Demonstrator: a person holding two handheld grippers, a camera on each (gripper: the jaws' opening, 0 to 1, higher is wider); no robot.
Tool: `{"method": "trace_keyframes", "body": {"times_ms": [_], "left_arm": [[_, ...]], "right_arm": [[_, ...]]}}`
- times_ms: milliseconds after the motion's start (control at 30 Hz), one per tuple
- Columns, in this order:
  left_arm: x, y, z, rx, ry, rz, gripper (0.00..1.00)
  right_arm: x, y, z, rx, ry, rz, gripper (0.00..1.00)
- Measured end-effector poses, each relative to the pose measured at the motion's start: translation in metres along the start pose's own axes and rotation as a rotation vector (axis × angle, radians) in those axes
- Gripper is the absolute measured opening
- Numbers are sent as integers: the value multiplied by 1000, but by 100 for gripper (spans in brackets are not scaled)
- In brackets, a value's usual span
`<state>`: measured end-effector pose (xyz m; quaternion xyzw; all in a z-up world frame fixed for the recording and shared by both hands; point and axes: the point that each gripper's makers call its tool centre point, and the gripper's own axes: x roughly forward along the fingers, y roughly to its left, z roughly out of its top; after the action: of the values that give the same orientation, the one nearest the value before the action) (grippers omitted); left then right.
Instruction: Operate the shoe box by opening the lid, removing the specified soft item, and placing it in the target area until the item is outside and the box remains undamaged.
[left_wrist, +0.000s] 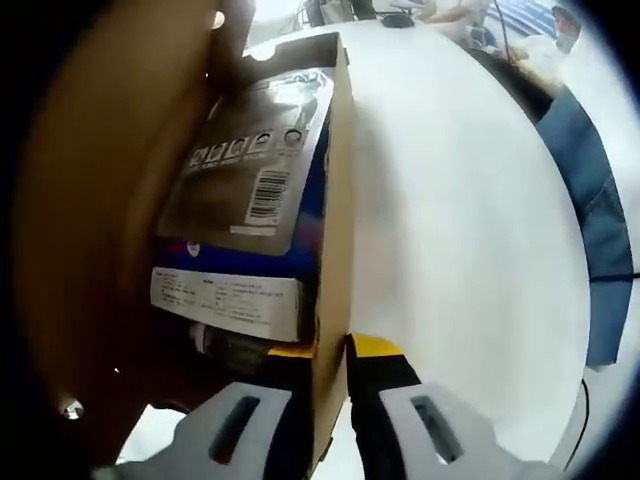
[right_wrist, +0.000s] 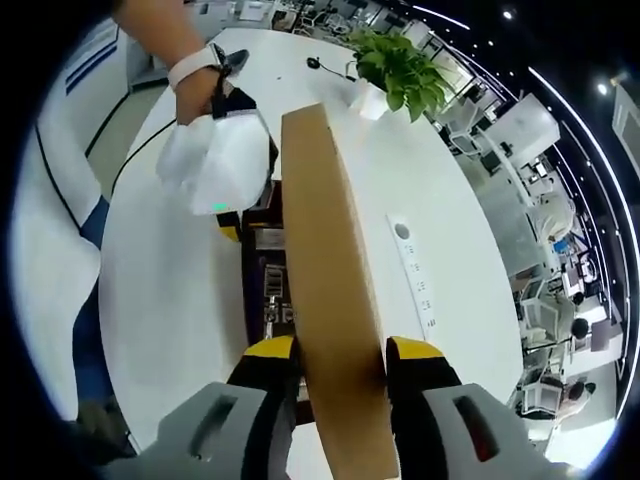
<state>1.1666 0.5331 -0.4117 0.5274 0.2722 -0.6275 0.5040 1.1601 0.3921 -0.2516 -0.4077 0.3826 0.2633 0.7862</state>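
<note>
1. White, smooth, rounded worktop (right_wrist: 180, 300) under everything, bare at 3 o'clock in the left gripper view.
2. Brown cardboard shoe box (left_wrist: 335, 250) standing open on it, with a dark printed packet (left_wrist: 250, 190) inside, barcode label facing up.
3. Left claw (left_wrist: 330, 400) pinching the box wall at 6 o'clock, one jaw inside, one outside.
4. Right claw (right_wrist: 340, 375) pinching the raised lid (right_wrist: 330, 280) edge-on at 6 o'clock.
5. White power strip (right_wrist: 415, 275) lying just beside the box at 3 o'clock.
6. Potted green plant (right_wrist: 400, 70) at 12 o'clock on the far worktop.
7. Open office with desks and ceiling light strips beyond, at 2 to 4 o'clock.
</note>
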Motion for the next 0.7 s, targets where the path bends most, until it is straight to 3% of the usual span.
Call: {"method": "trace_keyframes", "body": {"times_ms": [500,700], "left_arm": [[-1,-4,1,32,-6,-43,4],[9,-4,-1,45,-5,-48,3]], "right_arm": [[1,3,-3,-23,3,-27,34],[0,4,-3,-28,7,-51,34]]}}
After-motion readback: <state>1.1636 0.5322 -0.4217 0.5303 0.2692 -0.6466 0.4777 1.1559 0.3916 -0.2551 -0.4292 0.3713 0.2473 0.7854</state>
